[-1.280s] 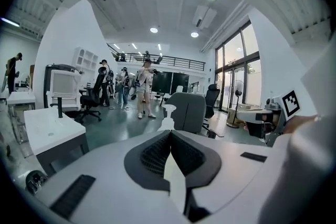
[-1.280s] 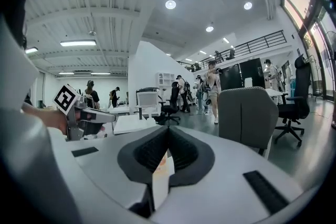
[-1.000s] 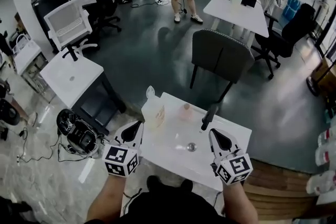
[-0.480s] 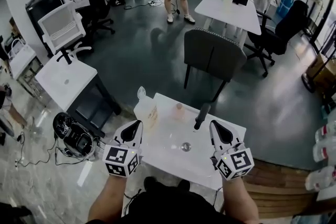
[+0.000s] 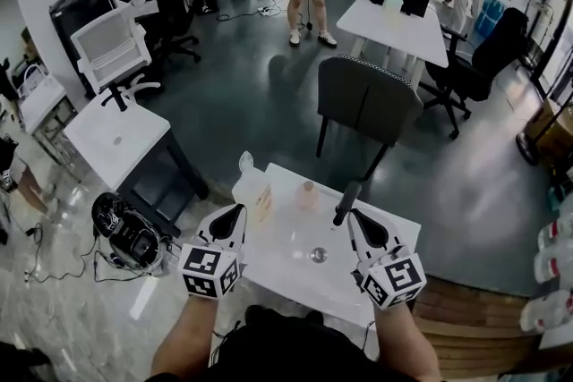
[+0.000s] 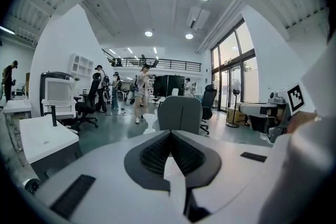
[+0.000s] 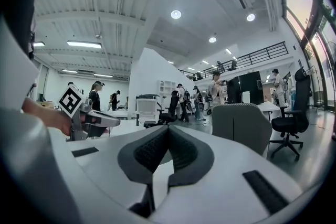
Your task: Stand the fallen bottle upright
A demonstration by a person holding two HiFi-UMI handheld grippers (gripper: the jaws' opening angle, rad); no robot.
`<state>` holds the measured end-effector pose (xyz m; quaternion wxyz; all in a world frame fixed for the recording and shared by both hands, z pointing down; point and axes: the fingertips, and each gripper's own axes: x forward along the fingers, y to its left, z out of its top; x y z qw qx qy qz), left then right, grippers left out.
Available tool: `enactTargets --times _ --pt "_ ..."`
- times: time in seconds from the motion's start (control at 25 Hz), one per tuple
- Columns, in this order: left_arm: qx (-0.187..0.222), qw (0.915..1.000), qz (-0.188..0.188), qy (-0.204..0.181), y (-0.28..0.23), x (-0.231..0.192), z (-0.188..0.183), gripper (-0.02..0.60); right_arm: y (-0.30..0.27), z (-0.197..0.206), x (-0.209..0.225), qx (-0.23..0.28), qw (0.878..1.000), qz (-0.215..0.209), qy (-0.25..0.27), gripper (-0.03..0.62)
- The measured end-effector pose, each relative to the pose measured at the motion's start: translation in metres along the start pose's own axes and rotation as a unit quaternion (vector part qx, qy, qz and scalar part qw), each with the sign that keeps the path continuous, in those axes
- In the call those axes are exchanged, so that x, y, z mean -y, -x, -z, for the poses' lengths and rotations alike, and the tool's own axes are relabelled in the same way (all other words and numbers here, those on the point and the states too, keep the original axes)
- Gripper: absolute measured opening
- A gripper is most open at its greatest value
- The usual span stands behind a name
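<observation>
Left gripper and right gripper are both pinched closed, with nothing between their ribbed black pads, and hover over the near half of the white worktop. I find the clear plastic bottle at the far left corner, just beyond my left gripper. Its orange label is too small to read, and from this steep angle I cannot tell whether it lies or stands. A pale pink object, a dark cylinder and a small shiny round piece are too small to identify.
</observation>
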<state>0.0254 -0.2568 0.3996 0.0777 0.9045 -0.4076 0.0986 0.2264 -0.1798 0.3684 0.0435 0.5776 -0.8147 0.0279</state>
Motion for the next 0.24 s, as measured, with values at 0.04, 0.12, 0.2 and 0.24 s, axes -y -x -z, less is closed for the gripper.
enactTargets --times 0.04,0.12,0.2,0.24 --pt "-0.001 1.0 0.0 0.001 -0.0005 -0.0003 0.0006 0.011 -0.0005 -0.001 -0.0009 0.0 1.0 0.0 -0.001 0.011" --pt "-0.003 1.0 0.0 0.002 -0.0012 -0.0002 0.0012 0.011 -0.0005 -0.0019 -0.0021 0.0 1.0 -0.002 -0.002 0.011" --pt "-0.004 1.0 0.001 0.002 -0.0014 0.0002 0.0007 0.011 -0.0004 -0.0018 -0.0027 0.0 1.0 -0.007 -0.002 0.011" --pt "-0.005 1.0 0.001 0.002 -0.0014 0.0003 0.0003 0.011 -0.0003 -0.0018 -0.0029 0.0 1.0 -0.009 -0.002 0.011"
